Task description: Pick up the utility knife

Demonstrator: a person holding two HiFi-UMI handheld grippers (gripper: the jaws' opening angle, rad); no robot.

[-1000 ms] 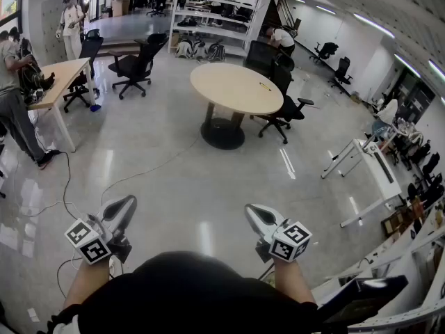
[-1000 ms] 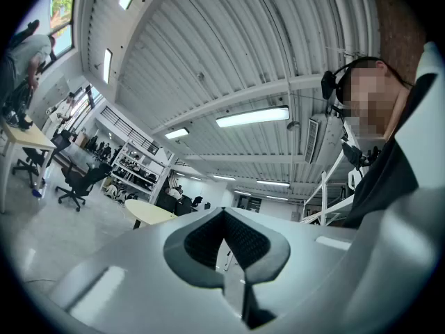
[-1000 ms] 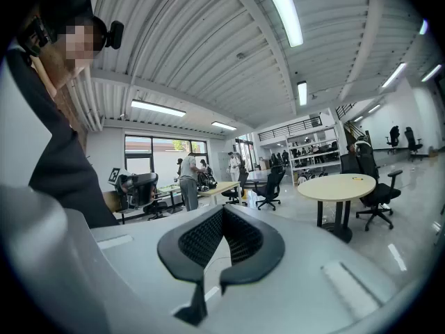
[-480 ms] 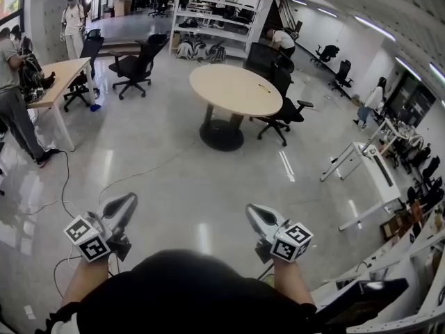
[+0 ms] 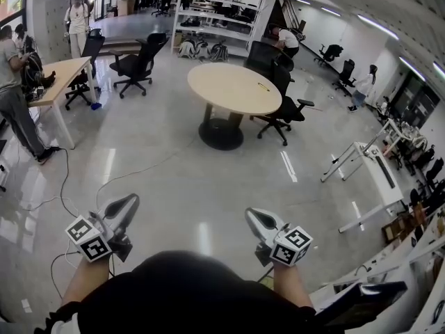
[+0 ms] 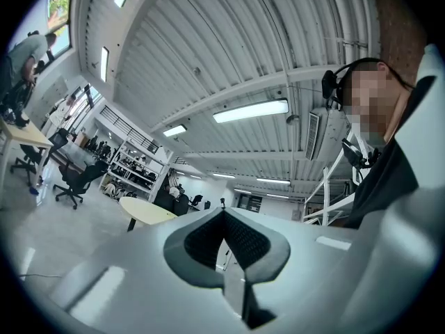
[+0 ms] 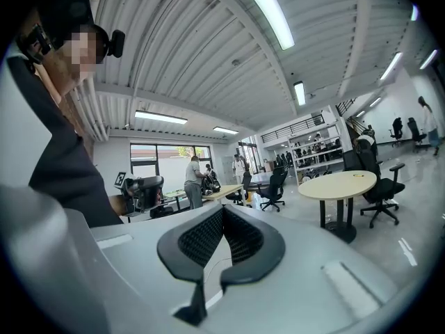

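My left gripper (image 5: 129, 202) and right gripper (image 5: 251, 216) are held out low in the head view, over shiny floor, both shut with nothing between the pads. A round beige table (image 5: 233, 88) stands some way ahead of them. On its far right part lies a small yellow thing (image 5: 264, 86), too small to tell as the utility knife. In the left gripper view the pads meet at the left gripper's tip (image 6: 222, 211), and the table (image 6: 144, 211) shows behind it. The right gripper (image 7: 222, 208) is likewise shut, with the table (image 7: 339, 180) off to its right.
Black office chairs (image 5: 284, 110) stand by the table and another (image 5: 139, 64) to its left. A wooden desk (image 5: 59, 81) with people beside it is at far left. Cables (image 5: 66, 186) run over the floor. White desk frames (image 5: 365, 172) stand right, shelves (image 5: 215, 19) at the back.
The view has drifted forward, and the round table sits a little nearer. A person at the far right has walked further back. Both grippers stay shut and keep their places in the head view.
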